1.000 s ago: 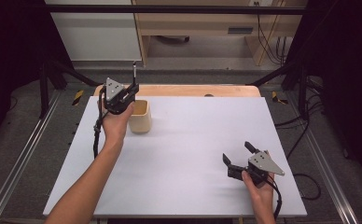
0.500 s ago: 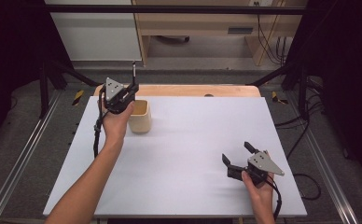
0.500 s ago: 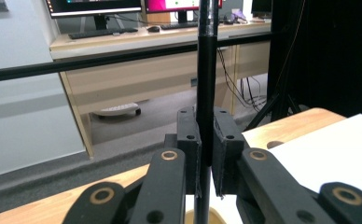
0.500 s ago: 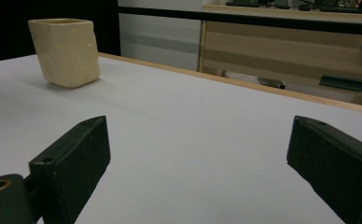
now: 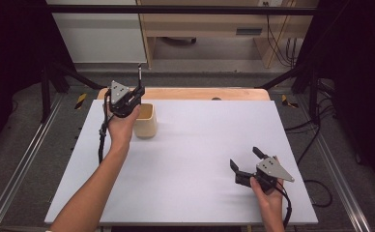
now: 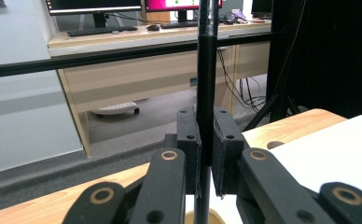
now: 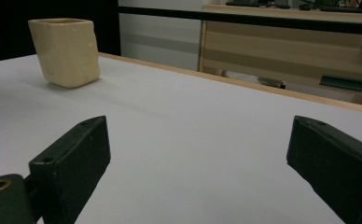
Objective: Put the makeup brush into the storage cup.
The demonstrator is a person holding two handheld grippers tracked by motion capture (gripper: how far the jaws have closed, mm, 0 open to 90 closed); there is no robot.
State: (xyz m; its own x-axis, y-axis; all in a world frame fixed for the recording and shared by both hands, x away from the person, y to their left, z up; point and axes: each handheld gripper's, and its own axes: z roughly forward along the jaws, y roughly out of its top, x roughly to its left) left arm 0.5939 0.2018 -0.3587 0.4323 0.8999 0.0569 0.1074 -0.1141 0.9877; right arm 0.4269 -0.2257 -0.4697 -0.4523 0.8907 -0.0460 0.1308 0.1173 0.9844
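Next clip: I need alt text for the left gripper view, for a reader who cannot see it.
The left tongs are shut on a thin black rod held upright between their pads. The rim of a cream cup shows just below them. Beyond are the white table with its wooden edge and a desk with monitors.

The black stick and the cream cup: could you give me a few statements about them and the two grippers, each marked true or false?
1. The left gripper is clamped on a thin black stick. True.
2. The stick lies flat on the table. False: it stands upright, held over the cream cup.
3. The right gripper holds the cup. False: its jaws stand wide open with nothing between them, far from the cup.
4. The cup stands upright on the white table. True.
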